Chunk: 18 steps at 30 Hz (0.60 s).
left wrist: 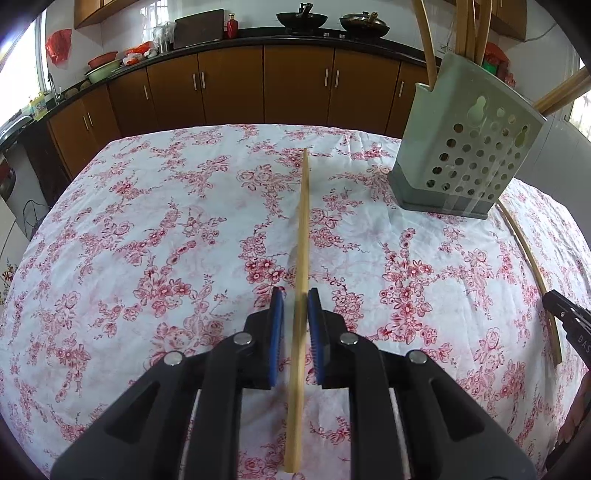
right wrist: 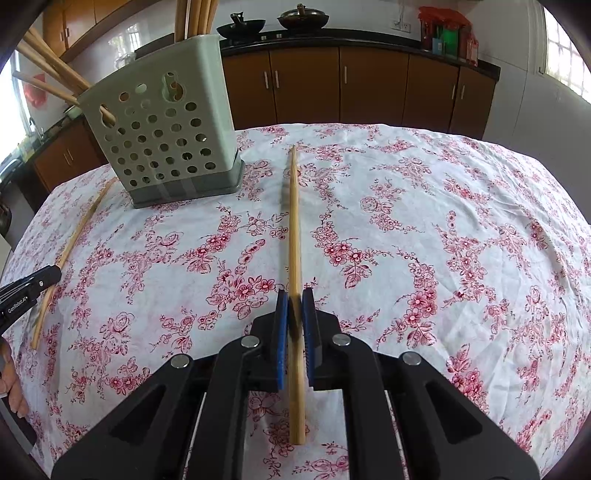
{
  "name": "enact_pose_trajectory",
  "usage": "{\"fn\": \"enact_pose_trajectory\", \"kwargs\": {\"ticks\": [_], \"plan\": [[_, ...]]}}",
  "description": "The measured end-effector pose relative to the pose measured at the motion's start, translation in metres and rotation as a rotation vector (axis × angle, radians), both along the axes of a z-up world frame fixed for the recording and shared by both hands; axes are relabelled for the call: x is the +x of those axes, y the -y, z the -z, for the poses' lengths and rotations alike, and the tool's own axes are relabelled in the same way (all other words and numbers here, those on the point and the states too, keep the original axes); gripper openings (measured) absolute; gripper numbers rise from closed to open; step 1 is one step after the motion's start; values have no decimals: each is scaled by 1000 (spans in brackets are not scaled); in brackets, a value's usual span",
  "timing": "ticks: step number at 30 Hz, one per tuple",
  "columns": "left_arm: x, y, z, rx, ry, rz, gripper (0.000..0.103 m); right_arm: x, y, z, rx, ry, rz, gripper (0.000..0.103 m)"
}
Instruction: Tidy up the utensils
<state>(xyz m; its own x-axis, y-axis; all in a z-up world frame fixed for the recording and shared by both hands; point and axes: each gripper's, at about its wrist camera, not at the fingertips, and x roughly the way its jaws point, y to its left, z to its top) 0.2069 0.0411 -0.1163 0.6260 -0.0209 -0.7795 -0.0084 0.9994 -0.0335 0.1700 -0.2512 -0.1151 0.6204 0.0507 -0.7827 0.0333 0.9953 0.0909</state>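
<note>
Two tools work short of the chopstick holder (left wrist: pixel 461 155). The left tool (left wrist: pixel 295 295), marked "GenRobot.AI", has its blue pads close around one bamboo chopstick (left wrist: pixel 303 221), with a sliver of gap on one side. The right tool (right wrist: pixel 294 293) is clamped on a second chopstick (right wrist: pixel 294 221). Both sticks are pale, slim and straight, pointing away over the floral-clothed counter (left wrist: pixel 147 240), one either side of the holder. The holder is grey-green, perforated, and has several more chopsticks (right wrist: pixel 195 18) standing in it.
</note>
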Motion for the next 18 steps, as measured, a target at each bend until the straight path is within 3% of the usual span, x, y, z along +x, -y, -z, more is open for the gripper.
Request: {"fn": "enact_pose_trajectory", "kwargs": {"ticks": [18], "plan": [[2,0,1,-10,2,0,17,1,0,0,-1,0,0,9]]}}
